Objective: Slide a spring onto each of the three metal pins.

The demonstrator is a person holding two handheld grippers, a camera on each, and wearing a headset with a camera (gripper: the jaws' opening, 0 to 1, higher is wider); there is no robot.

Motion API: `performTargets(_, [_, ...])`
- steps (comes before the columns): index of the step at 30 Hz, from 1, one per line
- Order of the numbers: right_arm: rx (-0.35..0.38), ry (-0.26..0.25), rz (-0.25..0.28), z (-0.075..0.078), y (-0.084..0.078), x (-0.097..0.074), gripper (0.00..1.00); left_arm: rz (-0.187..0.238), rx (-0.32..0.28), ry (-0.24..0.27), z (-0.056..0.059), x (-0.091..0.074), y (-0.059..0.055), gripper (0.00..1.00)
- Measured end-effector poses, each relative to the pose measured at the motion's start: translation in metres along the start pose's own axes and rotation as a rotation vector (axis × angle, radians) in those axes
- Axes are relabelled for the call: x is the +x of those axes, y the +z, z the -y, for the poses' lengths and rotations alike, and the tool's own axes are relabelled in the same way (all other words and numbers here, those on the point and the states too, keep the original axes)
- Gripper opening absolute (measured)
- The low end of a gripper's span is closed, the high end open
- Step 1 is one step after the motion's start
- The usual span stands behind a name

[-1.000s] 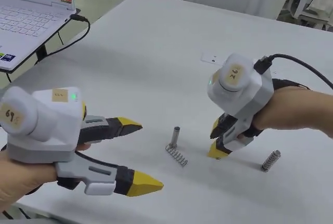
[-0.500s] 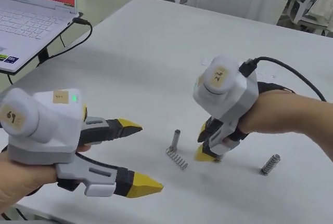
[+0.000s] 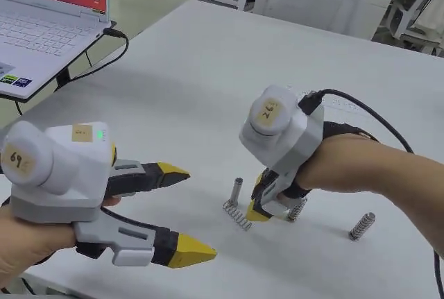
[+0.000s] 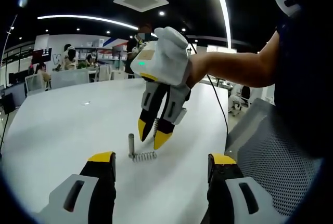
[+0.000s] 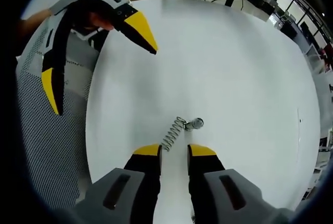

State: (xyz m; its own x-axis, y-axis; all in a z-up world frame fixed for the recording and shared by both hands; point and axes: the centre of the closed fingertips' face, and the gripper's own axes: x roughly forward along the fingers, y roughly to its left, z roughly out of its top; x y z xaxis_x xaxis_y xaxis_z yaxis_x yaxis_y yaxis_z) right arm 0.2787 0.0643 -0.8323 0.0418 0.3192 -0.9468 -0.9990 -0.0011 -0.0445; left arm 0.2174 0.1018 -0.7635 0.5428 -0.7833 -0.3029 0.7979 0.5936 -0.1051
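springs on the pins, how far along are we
Nothing clearly done yet. One bare pin stands upright, a loose spring lying at its foot, a second spring off to the side. In hand: the right tongs hover by that pin, a third spring upright beside them; on a pin or not, unclear. Left tongs hang open. Remaining: at least the bare pin.

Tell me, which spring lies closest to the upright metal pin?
The spring lying flat at the foot of the pin. The other loose spring lies apart, beyond the right gripper.
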Motion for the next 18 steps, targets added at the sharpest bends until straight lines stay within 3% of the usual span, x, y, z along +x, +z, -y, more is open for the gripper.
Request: performTargets(18, [0.142,-0.023,-0.019,-0.001,-0.003,0.019,0.13,0.002,-0.001,0.003,-0.001,0.000,0.000,0.67])
